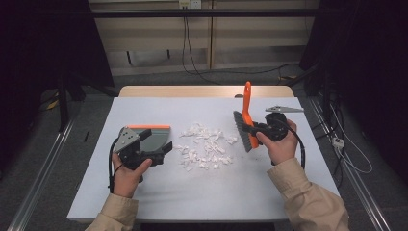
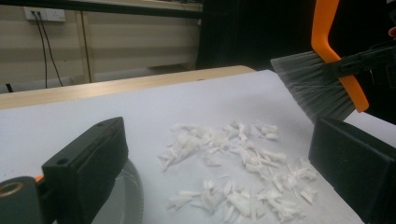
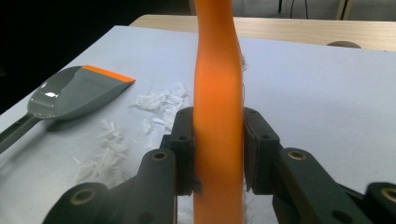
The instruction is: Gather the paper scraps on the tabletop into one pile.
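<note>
A pile of white paper scraps lies in the middle of the white table. To its left a grey dustpan with an orange front edge rests flat on the table. My left gripper stands open at the dustpan's near right side, its jaws wide apart and facing the scraps; the pan's rim shows under the left jaw. My right gripper is shut on the orange handle of a brush. The grey bristles hang just right of the scraps.
The white sheet covers the table, with a strip of bare wood along the far edge. Cables trail on the floor to the right. Metal rails run along both sides of the table.
</note>
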### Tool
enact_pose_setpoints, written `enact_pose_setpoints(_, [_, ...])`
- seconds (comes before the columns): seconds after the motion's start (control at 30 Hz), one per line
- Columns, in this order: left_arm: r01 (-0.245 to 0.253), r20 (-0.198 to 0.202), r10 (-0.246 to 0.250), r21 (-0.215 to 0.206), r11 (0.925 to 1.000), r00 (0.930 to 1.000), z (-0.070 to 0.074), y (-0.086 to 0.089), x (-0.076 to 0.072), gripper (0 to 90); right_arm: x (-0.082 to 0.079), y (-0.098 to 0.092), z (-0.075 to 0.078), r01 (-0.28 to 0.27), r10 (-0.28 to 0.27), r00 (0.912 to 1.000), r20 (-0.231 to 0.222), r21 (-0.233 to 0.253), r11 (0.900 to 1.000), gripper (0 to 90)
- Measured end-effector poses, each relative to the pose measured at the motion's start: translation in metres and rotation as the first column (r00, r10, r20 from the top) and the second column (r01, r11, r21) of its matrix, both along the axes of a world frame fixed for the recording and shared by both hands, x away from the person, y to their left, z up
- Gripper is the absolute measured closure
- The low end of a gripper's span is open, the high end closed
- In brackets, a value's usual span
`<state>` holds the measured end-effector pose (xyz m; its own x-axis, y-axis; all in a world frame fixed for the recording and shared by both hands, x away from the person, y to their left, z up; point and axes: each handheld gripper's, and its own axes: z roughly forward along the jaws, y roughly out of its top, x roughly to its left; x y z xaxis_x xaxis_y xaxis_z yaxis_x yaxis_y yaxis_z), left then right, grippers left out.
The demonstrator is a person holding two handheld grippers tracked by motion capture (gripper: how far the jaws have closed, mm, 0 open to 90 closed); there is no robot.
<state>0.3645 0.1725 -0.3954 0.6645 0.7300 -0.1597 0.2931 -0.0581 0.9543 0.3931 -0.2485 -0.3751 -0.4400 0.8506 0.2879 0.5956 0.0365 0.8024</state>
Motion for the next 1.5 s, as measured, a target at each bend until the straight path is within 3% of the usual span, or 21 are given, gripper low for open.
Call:
enact_pose_setpoints(0.43, [-0.005, -0.007, 0.004, -0.018, 0.9998, 1.0000, -0.003, 0.037, -0.010, 4.7, 0.001, -0.033, -0.001, 0.064, -0.064, 0.9976, -0.024, -0.021, 0.998, 69.5])
enact_pose_setpoints(0.67, [-0.017, -0.014, 0.017, -0.024, 0.9996, 0.9998, -0.009, 0.054, -0.017, 4.6, 0.007, -0.042, -0.007, 0.089, -0.094, 0.9942, -0.052, -0.082, 0.993, 69.5])
enact_pose_setpoints(1.03, [-0.048, -0.030, 0.048, -0.010, 0.9988, 0.9984, -0.017, 0.067, -0.017, 4.7, 0.027, -0.041, -0.021, 0.092, -0.111, 0.9843, -0.138, -0.138, 0.986, 69.5])
enact_pose_setpoints(1.13, [-0.049, -0.033, 0.049, -0.009, 0.9988, 0.9983, -0.019, 0.069, -0.017, 4.7, 0.031, -0.036, -0.023, 0.095, -0.124, 0.9824, -0.140, -0.196, 0.976, 69.6])
enact_pose_setpoints(1.27, [-0.054, -0.037, 0.053, -0.005, 0.9985, 0.9979, -0.020, 0.072, -0.017, 4.7, 0.034, -0.031, -0.028, 0.094, -0.131, 0.9801, -0.150, -0.232, 0.968, 69.8])
enact_pose_setpoints(1.4, [-0.060, -0.042, 0.060, -0.003, 0.9982, 0.9973, -0.022, 0.074, -0.018, 4.7, 0.037, -0.026, -0.034, 0.084, -0.126, 0.9829, -0.134, -0.283, 0.955, 69.5])
enact_pose_setpoints(1.5, [-0.060, -0.046, 0.060, 0.005, 0.9982, 0.9972, -0.025, 0.075, -0.019, 4.7, 0.039, -0.024, -0.036, 0.069, -0.115, 0.9803, -0.161, -0.268, 0.961, 69.0])
